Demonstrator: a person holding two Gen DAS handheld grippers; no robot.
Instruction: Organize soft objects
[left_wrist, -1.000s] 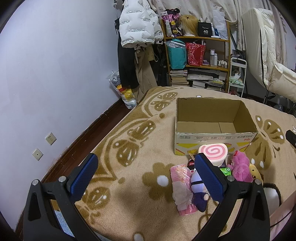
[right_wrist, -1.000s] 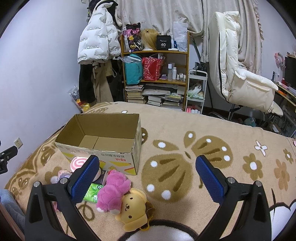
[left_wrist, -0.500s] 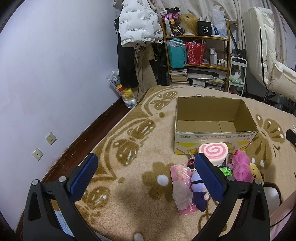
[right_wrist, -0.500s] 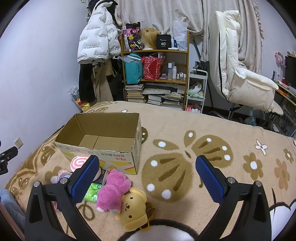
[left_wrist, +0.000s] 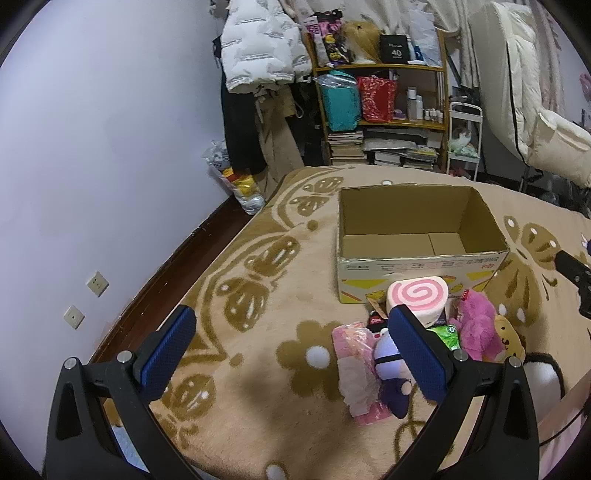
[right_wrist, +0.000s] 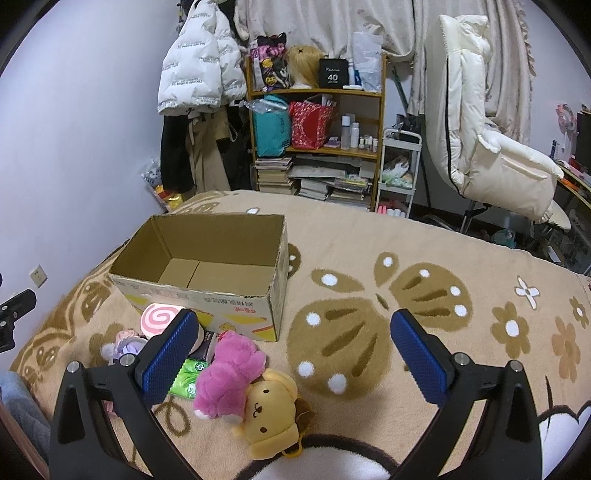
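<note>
Both grippers, left (left_wrist: 291, 338) and right (right_wrist: 291, 339), gape above rug (right_wrist: 369, 240) beside box (right_wrist: 207, 295).

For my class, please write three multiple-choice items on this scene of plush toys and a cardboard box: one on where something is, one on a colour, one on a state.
1. Where does the yellow dog plush lie?
A. inside the box
B. on the carpet, against the pink bear plush
C. on the shelf

2. What colour is the spiral on the swirl cushion?
A. pink
B. blue
C. green

3. What state is the cardboard box in?
A. taped shut
B. open and full of toys
C. open with nothing inside

Answers:
1 B: it lies on the carpet, touching the bear, outside the box.
2 A: a pink spiral on a paler face.
3 C: its bare bottom shows in both views; the left gripper and the right gripper hang open, holding nothing.
</note>
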